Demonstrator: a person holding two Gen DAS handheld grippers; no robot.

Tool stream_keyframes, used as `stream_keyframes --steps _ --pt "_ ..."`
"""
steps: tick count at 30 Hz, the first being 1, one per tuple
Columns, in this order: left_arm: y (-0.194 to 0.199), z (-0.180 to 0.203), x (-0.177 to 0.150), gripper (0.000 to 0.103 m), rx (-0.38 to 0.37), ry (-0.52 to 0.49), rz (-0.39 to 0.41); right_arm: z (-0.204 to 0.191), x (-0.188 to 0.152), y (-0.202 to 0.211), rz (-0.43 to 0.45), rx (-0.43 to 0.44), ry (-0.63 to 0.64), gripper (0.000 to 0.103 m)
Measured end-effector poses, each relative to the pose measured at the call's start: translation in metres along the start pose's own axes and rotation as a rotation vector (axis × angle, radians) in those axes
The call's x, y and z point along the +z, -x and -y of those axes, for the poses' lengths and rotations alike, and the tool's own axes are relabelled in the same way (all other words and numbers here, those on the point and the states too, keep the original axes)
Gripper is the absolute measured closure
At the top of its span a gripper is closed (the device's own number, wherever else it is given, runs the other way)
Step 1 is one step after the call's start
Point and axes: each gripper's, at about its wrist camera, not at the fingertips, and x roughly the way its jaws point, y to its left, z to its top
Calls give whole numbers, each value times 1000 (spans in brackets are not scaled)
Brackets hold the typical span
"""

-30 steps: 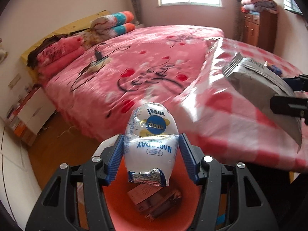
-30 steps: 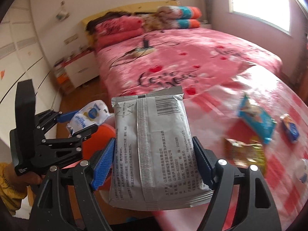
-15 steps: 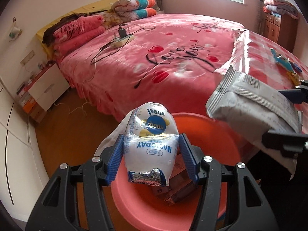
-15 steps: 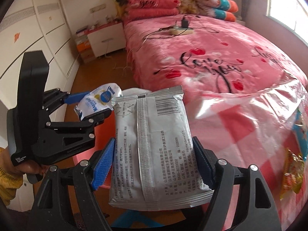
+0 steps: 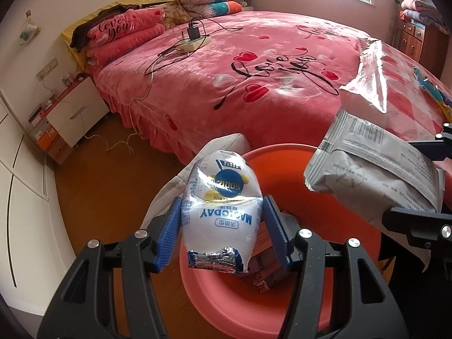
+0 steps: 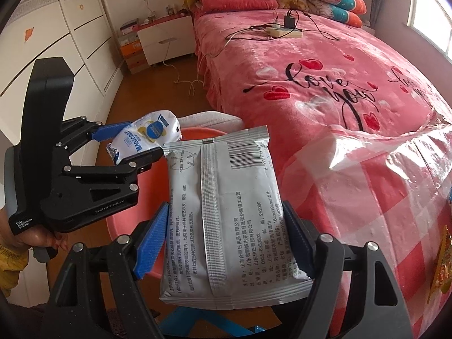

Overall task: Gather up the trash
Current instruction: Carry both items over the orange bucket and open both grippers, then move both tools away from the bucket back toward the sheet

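My left gripper [image 5: 223, 217] is shut on a white and blue snack packet [image 5: 221, 212], held over the near rim of an orange-red basin [image 5: 285, 166] on the floor. Crumpled wrappers [image 5: 265, 262] lie in the basin under the packet. My right gripper [image 6: 223, 234] is shut on a flat silver-grey wipes pack [image 6: 226, 209] with a barcode. In the left wrist view that silver-grey pack [image 5: 375, 178] hangs over the basin's right side. The right wrist view shows the left gripper [image 6: 141, 144] with its packet [image 6: 147, 138] just left of the pack, above the basin [image 6: 158, 180].
A bed with a pink blanket [image 5: 254, 65] stands behind the basin, a power strip with cables [image 5: 192, 42] on it. A table with a red-checked plastic cover [image 6: 381, 197] lies right, bearing more wrappers [image 6: 440, 265]. White cloth [image 5: 226, 141] lies at the basin's far-left rim. Wooden floor [image 5: 99, 175] lies left.
Both grippers have come down and forward toward the basin with their packets still held. The basin now fills more of both views, and the silver pack has come over its right side.
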Motion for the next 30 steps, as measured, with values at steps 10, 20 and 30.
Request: stream_keyframes --steps 10,20,30 --pt "-5 0 -4 45 4 1 -10 -6 1 -16 -38 -2 28 26" --pt "-12 0 -8 44 10 0 -27 -4 0 -27 -64 1 28 26" --pt "-18 5 -9 34 39 -6 -57 0 0 -25 -58 0 13 18"
